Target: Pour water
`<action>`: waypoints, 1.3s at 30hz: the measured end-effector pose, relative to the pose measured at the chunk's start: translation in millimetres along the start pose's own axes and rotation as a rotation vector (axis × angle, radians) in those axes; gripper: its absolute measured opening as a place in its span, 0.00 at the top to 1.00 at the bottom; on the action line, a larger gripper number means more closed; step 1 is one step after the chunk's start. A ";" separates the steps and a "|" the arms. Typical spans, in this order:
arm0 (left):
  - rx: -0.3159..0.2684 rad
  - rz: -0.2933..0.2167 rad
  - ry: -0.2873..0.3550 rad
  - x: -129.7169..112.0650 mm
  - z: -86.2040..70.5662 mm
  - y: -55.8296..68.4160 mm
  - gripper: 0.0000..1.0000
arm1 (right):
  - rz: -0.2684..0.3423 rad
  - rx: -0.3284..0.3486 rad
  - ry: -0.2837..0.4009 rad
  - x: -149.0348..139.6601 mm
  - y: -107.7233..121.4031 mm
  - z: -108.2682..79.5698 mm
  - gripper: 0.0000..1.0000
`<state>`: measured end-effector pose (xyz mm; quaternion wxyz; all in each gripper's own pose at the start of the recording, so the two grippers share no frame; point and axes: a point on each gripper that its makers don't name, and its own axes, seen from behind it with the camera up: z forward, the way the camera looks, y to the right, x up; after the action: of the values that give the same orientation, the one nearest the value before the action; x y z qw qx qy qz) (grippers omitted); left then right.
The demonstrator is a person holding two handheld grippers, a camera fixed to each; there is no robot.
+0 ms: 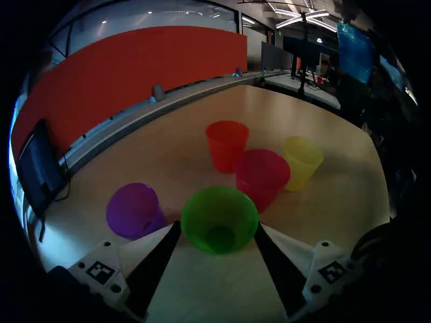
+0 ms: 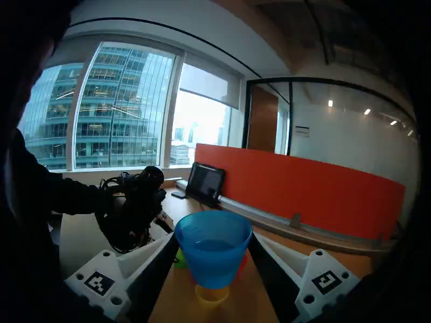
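Note:
My left gripper (image 1: 216, 234) is shut on a green cup (image 1: 219, 218) whose empty inside faces the camera, both fingers pressing its sides. Beyond it on the wooden table (image 1: 334, 188) stand a purple cup (image 1: 132, 210), an orange cup (image 1: 226, 144), a pink cup (image 1: 262, 176) and a yellow cup (image 1: 301, 160). My right gripper (image 2: 213, 253) is shut on a blue cup (image 2: 213, 247) with water in it, held upright above the table. Below the blue cup peek the yellow cup (image 2: 211, 295) and a sliver of the green cup (image 2: 180, 262). The left gripper (image 2: 134, 212) is seen at the left, held by a dark-sleeved arm.
An orange partition (image 1: 134, 70) with a grey rail runs along the table's far edge, and a dark monitor (image 2: 204, 184) stands near it. Large windows (image 2: 118, 107) lie behind. More desks and screens (image 1: 353, 51) stand at the far right.

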<state>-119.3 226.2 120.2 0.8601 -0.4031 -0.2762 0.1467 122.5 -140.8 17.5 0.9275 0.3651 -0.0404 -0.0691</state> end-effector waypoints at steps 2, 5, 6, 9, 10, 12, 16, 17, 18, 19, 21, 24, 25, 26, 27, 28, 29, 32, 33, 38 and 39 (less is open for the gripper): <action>0.002 -0.005 0.004 1.8 0.0 -0.9 0.10 | 0.001 -0.003 0.000 -0.8 0.9 -0.9 0.09; 0.001 -0.008 0.008 2.9 0.7 -0.6 0.13 | 0.004 -0.006 0.001 -1.6 2.6 -2.1 0.09; 0.001 -0.008 0.010 3.0 1.0 -0.1 0.13 | 0.005 -0.007 0.002 -1.9 3.3 -2.4 0.09; 0.005 0.000 0.019 4.2 1.0 1.1 0.14 | 0.008 -0.010 0.003 -2.1 4.6 -2.8 0.09; 0.005 0.001 0.023 5.1 0.2 1.7 0.14 | 0.009 -0.011 0.003 -2.0 5.2 -2.8 0.09; 0.005 0.003 0.030 6.9 -1.6 2.9 0.14 | 0.010 -0.013 0.004 -1.9 6.3 -2.7 0.09; 0.000 -0.006 0.048 10.5 -7.3 6.6 0.14 | 0.015 -0.017 0.005 -1.7 8.2 -2.7 0.09; 0.001 -0.007 0.055 11.8 -9.3 7.4 0.14 | 0.015 -0.018 0.005 -1.7 8.6 -2.7 0.09; 0.002 -0.008 0.062 13.3 -11.6 8.3 0.14 | 0.015 -0.019 0.005 -1.6 9.1 -2.8 0.09; 0.003 -0.008 0.070 14.8 -14.5 9.1 0.14 | 0.015 -0.020 0.006 -1.5 9.3 -2.8 0.09; 0.006 -0.007 0.087 18.2 -20.5 10.9 0.14 | 0.016 -0.022 0.007 -1.3 9.7 -2.9 0.09; 0.005 -0.008 0.115 23.7 -30.0 14.2 0.14 | 0.021 -0.023 0.007 0.3 10.3 -2.9 0.09; 0.006 -0.008 0.125 25.8 -33.0 15.0 0.14 | 0.022 -0.023 0.007 0.8 10.4 -2.8 0.09; 0.007 -0.009 0.135 27.9 -36.0 15.7 0.14 | 0.023 -0.023 0.008 1.2 10.4 -2.8 0.09; 0.008 -0.010 0.146 30.3 -39.4 16.4 0.14 | 0.023 -0.023 0.009 1.7 10.5 -2.6 0.09; 0.012 -0.011 0.155 32.4 -42.3 16.4 0.14 | 0.024 -0.024 0.009 1.9 10.8 -2.4 0.09; 0.015 -0.012 0.164 34.6 -45.3 16.5 0.14 | 0.024 -0.025 0.010 2.0 11.0 -2.2 0.09; 0.024 -0.015 0.192 42.2 -54.3 16.9 0.14 | 0.026 -0.024 0.010 2.4 10.9 -1.6 0.08; 0.027 -0.016 0.203 45.0 -57.5 17.2 0.14 | 0.026 -0.023 0.010 2.5 10.7 -1.5 0.08; 0.038 -0.012 0.251 57.2 -72.9 20.3 0.13 | 0.029 -0.022 0.012 3.8 9.5 -0.1 0.08; 0.040 -0.011 0.261 59.9 -76.4 21.0 0.14 | 0.030 -0.022 0.013 4.1 9.2 0.2 0.08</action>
<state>-26.4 221.2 85.4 0.8974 -0.3999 -0.1612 0.0938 127.5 -134.8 24.1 0.9326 0.3548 -0.0391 -0.0531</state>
